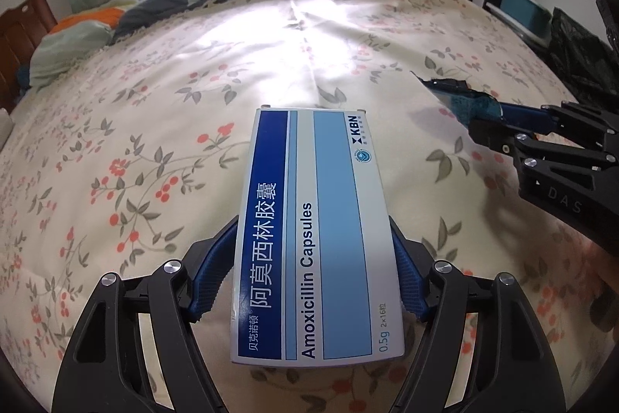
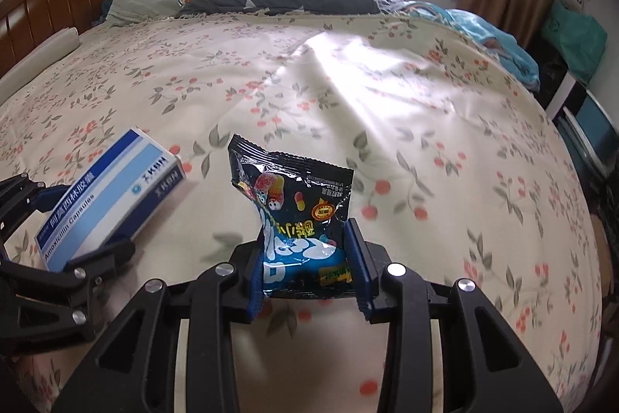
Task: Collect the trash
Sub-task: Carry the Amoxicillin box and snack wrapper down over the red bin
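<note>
Both pieces of trash that can be seen are already picked up, so the collecting part looks finished for these two things and the throwing away is what remains. The left claw (image 1: 315, 269) is clamped on the medicine box (image 1: 315, 231), a white and blue carton marked "Amoxicillin Capsules"; its blue pads press on the two long sides near the lower half, and the box points forward over the bed (image 1: 154, 142). The right claw (image 2: 307, 268) is clamped on the candy wrapper (image 2: 294, 204), a dark crumpled packet with bright sweets printed on it, held by its lower part so that the top stands up free. From the right wrist view the box in the other claw appears at the left, close beside the wrapper but not touching it. The flowered bedspread around them shows no other litter (the far end has only pillows and folded blankets). No bin is clearly visible; a black plastic bag (image 1: 576, 53) lies at the right edge of the left wrist view, and I judge it may be the place for the trash, but I cannot be sure.
</note>
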`<action>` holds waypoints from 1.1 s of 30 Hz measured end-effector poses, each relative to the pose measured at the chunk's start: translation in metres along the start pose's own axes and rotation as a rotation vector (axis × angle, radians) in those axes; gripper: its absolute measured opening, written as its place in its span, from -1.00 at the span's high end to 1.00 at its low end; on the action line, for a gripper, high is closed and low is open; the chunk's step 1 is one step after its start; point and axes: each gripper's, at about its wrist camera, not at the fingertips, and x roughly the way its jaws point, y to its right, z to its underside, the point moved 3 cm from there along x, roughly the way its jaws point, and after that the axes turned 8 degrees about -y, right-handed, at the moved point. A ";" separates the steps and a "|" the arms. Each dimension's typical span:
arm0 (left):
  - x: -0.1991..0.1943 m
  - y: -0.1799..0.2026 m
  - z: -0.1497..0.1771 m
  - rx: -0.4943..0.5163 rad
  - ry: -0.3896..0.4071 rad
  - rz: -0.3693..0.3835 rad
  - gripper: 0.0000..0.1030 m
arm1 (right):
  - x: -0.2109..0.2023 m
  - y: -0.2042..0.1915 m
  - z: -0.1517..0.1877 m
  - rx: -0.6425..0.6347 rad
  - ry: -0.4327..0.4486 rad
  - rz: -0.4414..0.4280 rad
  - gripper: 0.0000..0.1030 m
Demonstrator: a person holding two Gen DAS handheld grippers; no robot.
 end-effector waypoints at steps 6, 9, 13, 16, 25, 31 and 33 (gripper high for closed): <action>-0.018 0.005 0.020 0.018 -0.011 -0.012 -0.40 | -0.024 -0.008 0.022 0.000 -0.003 -0.002 0.30; -0.030 0.006 0.032 0.018 -0.014 -0.013 -0.40 | -0.036 -0.013 0.031 0.004 -0.005 -0.007 0.31; -0.045 0.009 0.047 0.021 -0.018 -0.016 -0.40 | -0.054 -0.020 0.044 0.000 -0.008 -0.013 0.30; -0.058 0.011 0.058 0.020 -0.020 -0.013 -0.40 | -0.069 -0.023 0.055 0.002 -0.006 -0.017 0.30; -0.114 0.021 0.095 0.029 -0.004 -0.004 -0.40 | -0.131 -0.032 0.096 0.021 0.008 -0.032 0.30; -0.161 0.028 0.124 0.039 0.014 0.001 -0.40 | -0.183 -0.040 0.128 0.039 0.035 -0.048 0.30; -0.177 0.030 0.134 0.044 0.020 0.003 -0.40 | -0.199 -0.043 0.139 0.040 0.045 -0.051 0.30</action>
